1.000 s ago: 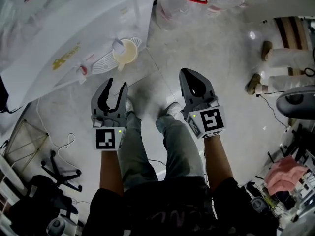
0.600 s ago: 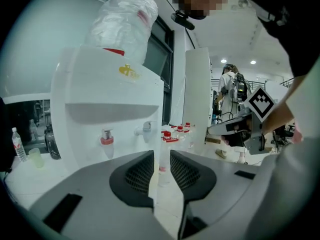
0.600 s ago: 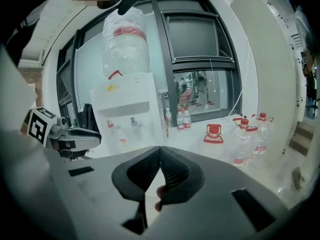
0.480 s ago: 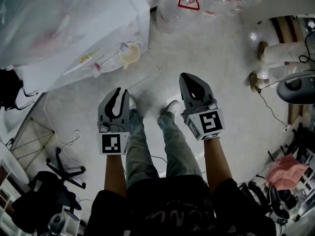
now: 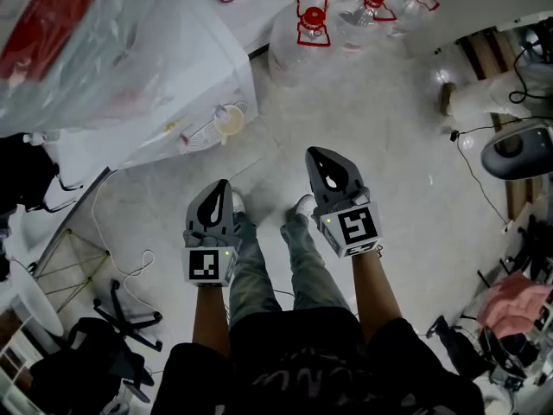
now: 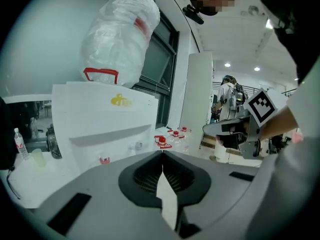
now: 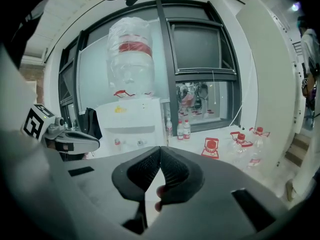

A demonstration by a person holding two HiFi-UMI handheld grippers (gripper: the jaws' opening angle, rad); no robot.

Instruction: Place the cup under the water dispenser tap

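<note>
A cream cup (image 5: 229, 121) stands on the round drip tray (image 5: 200, 132) of the white water dispenser (image 5: 147, 102), under its taps. Both grippers hang apart from it, above my legs. My left gripper (image 5: 219, 185) is closing; its jaws now meet at the tips with nothing between them. My right gripper (image 5: 313, 154) is shut and empty. The left gripper view has the dispenser (image 6: 100, 129) with its red tap (image 6: 104, 160) beyond my left gripper (image 6: 161, 154); the cup is hidden there. From my right gripper (image 7: 160, 148) I see the dispenser (image 7: 130, 116) carrying a wrapped bottle (image 7: 131, 59).
Empty water jugs with red handles (image 5: 313, 24) lie on the floor behind the dispenser. Another person's shoe (image 5: 447, 98) shows at the right. A wire rack (image 5: 60, 258), a loose cable (image 5: 130, 266) and a chair base (image 5: 121, 314) lie at the left. Pink cloth (image 5: 510, 305) sits at the lower right.
The left gripper's jaws have gone from wide open to shut. Both grippers have risen and the dispenser looks farther off. The cup stays on the drip tray.
</note>
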